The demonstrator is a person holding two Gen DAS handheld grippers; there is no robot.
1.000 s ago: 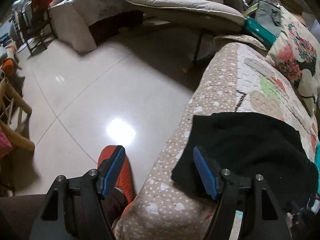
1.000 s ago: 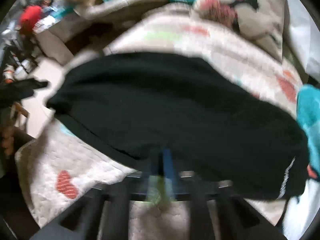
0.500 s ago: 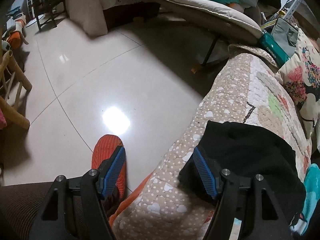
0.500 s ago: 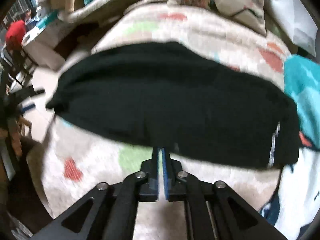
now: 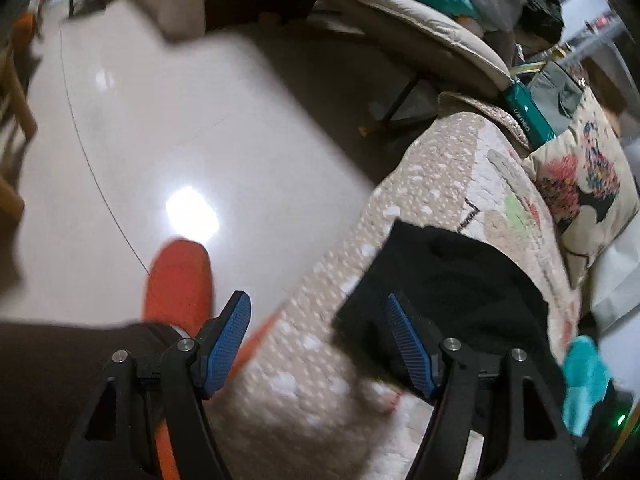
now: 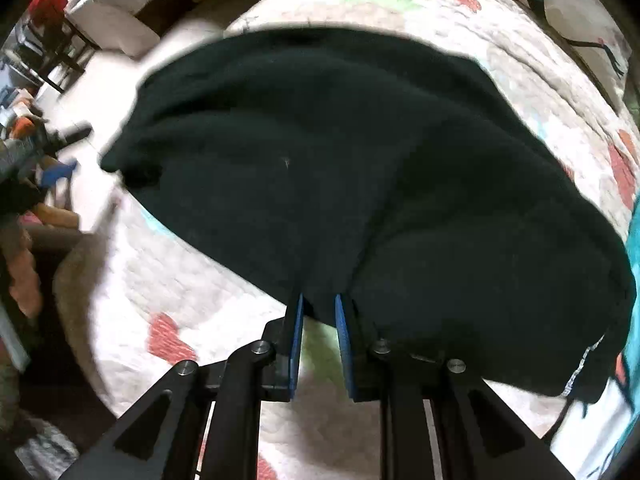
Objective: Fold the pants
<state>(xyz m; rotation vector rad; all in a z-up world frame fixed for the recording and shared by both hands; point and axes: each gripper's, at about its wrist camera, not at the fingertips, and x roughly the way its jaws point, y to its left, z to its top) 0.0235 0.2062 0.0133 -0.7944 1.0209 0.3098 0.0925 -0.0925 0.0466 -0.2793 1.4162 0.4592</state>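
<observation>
The black pants (image 6: 360, 168) lie folded into a wide bundle on a quilted, heart-patterned sofa cover (image 6: 400, 4). My right gripper (image 6: 319, 302) is partly open, its blue pads (image 6: 297, 320) a small gap apart around the near edge of the pants, with cloth between the tips. In the left wrist view the pants (image 5: 460, 280) lie on the sofa cover (image 5: 432, 168). My left gripper (image 5: 320, 320) is wide open and empty, above the sofa's front edge beside the pants' left end.
A patterned cushion (image 5: 584, 184) lies at the sofa's far end and a teal cloth (image 5: 584, 384) at the right. White tiled floor (image 5: 160, 120) lies left of the sofa, with my orange shoe (image 5: 180, 280) on it. A padded lounger (image 5: 420, 24) stands beyond.
My right gripper was shut half a second ago and now has a small gap, with its tips at the pants' edge. The left gripper has drawn back slightly, staying open.
</observation>
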